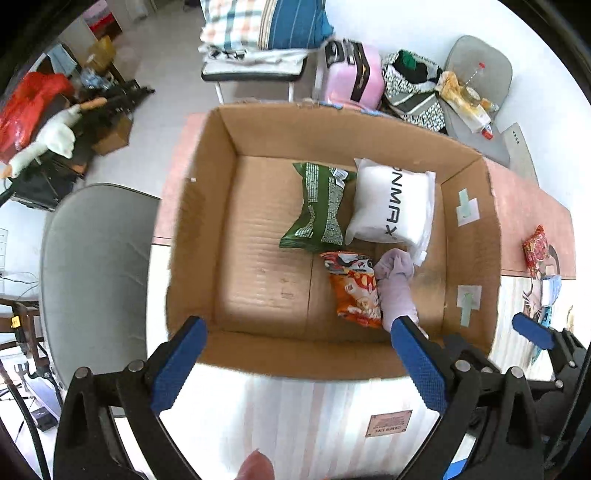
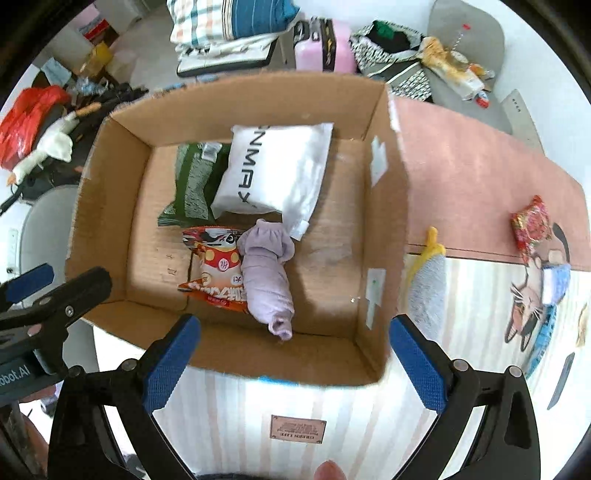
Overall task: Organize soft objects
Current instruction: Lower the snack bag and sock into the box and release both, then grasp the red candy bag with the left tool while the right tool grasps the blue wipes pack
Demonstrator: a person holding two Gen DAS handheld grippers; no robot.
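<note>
An open cardboard box (image 1: 207, 229) (image 2: 110, 221) stands on the table. Inside lie a green snack bag (image 1: 317, 210) (image 2: 192, 181), a white soft pack (image 1: 391, 203) (image 2: 273, 170), an orange snack bag (image 1: 354, 288) (image 2: 218, 269) and a rolled lilac cloth (image 1: 395, 284) (image 2: 266, 277). My left gripper (image 1: 299, 369) is open and empty above the box's near wall. My right gripper (image 2: 295, 365) is open and empty over the near edge too. A red snack pack (image 1: 537, 251) (image 2: 530, 225) and a grey-and-yellow brush-like item (image 2: 424, 284) lie on the table to the right of the box.
The table has a pink and striped cloth (image 2: 480, 177) with a cat print (image 2: 535, 295). A grey chair (image 1: 96, 273) stands to the left. Behind are a pink suitcase (image 1: 354, 74), folded bedding (image 1: 266, 26), another grey chair (image 1: 480, 66) with clutter and a plush goose (image 1: 48, 140).
</note>
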